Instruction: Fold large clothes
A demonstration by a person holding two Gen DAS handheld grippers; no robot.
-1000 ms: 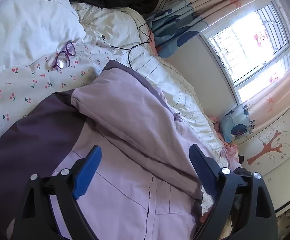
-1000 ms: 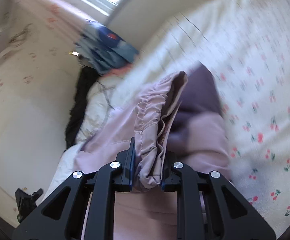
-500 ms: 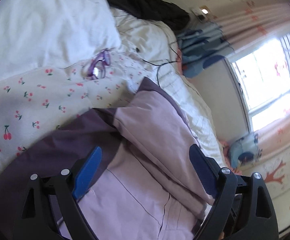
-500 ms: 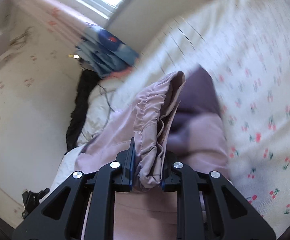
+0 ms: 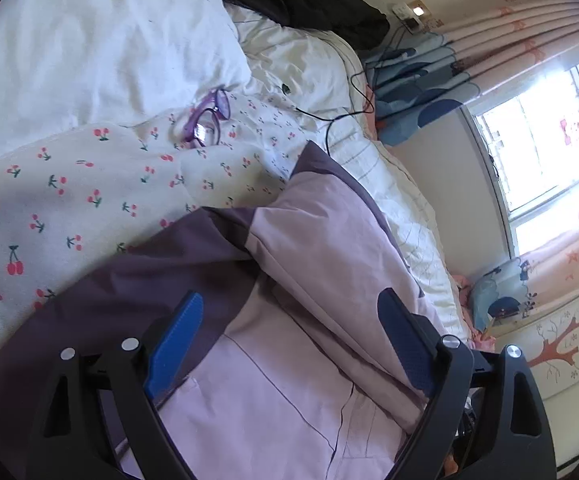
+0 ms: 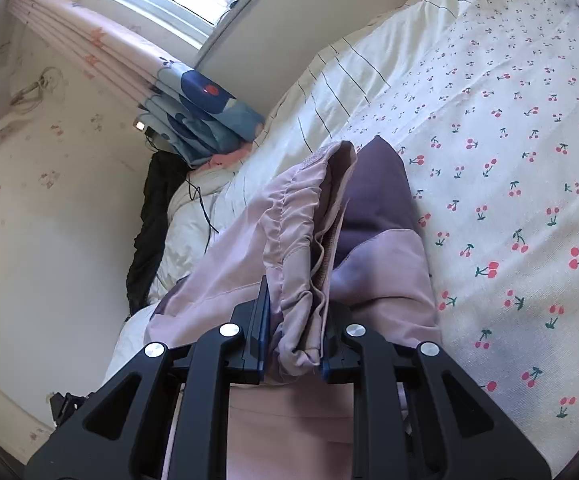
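The right gripper (image 6: 293, 344) pinches the bunched edge of the jacket (image 6: 289, 220). The left gripper (image 5: 289, 332) hangs wide open over the jacket on the bed (image 5: 69, 200).

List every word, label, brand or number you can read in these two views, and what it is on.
None can be read.
The lilac jacket shows no visible label or print.
The cherry-print sheet and curtain bear pictures only.
Red window decorations are too washed out to tell.
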